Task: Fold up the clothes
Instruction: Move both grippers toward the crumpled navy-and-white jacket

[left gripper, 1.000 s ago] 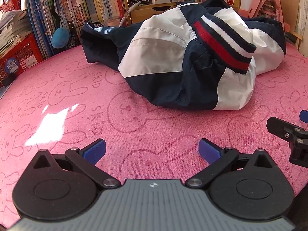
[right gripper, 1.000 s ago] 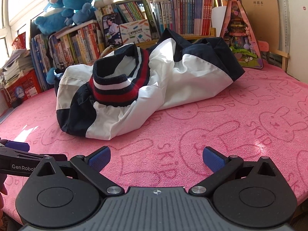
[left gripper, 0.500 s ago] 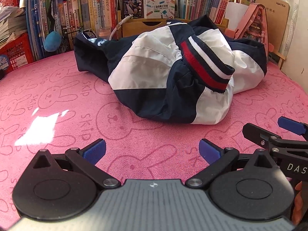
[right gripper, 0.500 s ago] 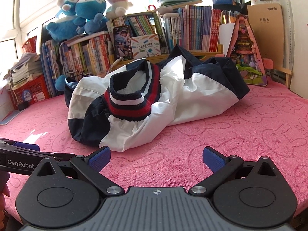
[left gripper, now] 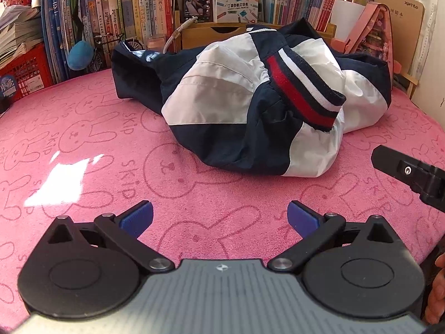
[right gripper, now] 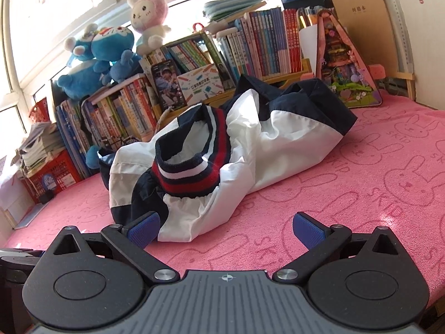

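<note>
Item 1, far left: red plastic crate [left gripper: 26, 73] with stacked papers above it, at the edge of the surface; not part of the task.

Item 2, left foreground: left gripper [left gripper: 219, 217]. Jaws spread wide, blue pads well apart, nothing between them. It hovers over bare towel, short of the garment.

Item 3, underlay: pink towel [left gripper: 91, 144] printed with rabbits and the word SKIP, covering the whole work surface. A bright sun patch lies on it at left.

Item 4, centre: jacket [left gripper: 222, 105], navy and white, lying in a crumpled heap at the middle of the towel, nothing yet laid flat. A ribbed striped cuff [left gripper: 306, 94] in red, white and navy stands up on top of the heap.

Item 5, behind: row of books [right gripper: 264, 44] and plush toys [right gripper: 103, 53] close behind the heap.

Item 6, right: right gripper [right gripper: 226, 228]. Jaws likewise wide, empty; its left pad sits just beside the heap's near white edge.

Risks, as judged:
- Slick shell fabric may slip from the pads if pinched thinly.
- A bite into the bunched heap may catch several layers, dragging the whole jacket rather than spreading it.
- Pulling backward could sweep cloth into the books.
- The towel may be pinched along with the garment.
</note>
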